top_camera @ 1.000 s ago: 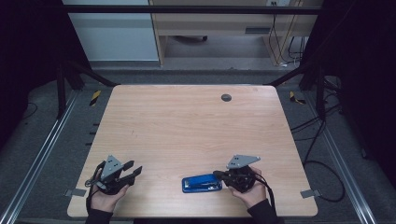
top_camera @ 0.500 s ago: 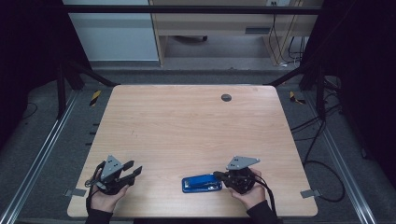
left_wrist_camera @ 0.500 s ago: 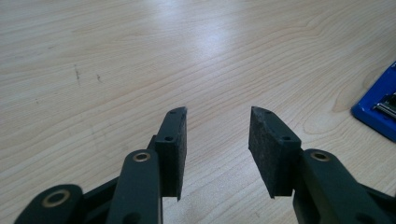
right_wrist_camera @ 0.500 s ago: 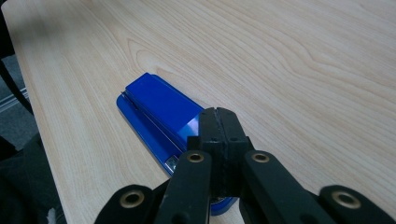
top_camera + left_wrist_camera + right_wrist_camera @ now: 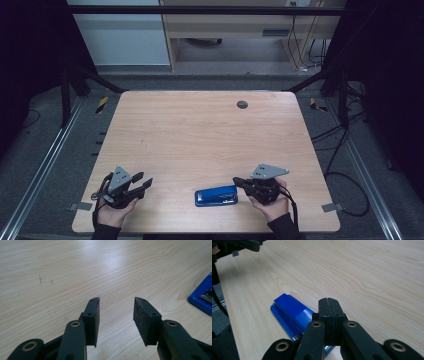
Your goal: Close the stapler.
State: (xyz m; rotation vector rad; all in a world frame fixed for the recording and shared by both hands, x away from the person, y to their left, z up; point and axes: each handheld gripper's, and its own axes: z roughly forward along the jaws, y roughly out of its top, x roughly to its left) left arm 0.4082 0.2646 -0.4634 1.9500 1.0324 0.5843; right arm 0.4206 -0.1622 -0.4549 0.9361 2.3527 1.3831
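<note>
High view: a blue stapler (image 5: 216, 196) lies flat near the counter's (image 5: 200, 135) near edge, toward the right corner, just left of the right gripper (image 5: 239, 182).

Left gripper view: the left gripper (image 5: 115, 311) has its jaws spread over bare wood, nothing between them.

Right gripper view: jaws pressed together above the stapler (image 5: 290, 312), which looks rigid, moderately heavy and glossy (likely slippery); best pinched across its long sides, mid-length.

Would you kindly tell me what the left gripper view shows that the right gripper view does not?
Left gripper view: the left gripper with its fingers apart, nothing between them. Right gripper view: the right gripper with its fingers pressed together just above the stapler's near end. Both share the blue stapler lying on the wooden table.
</note>
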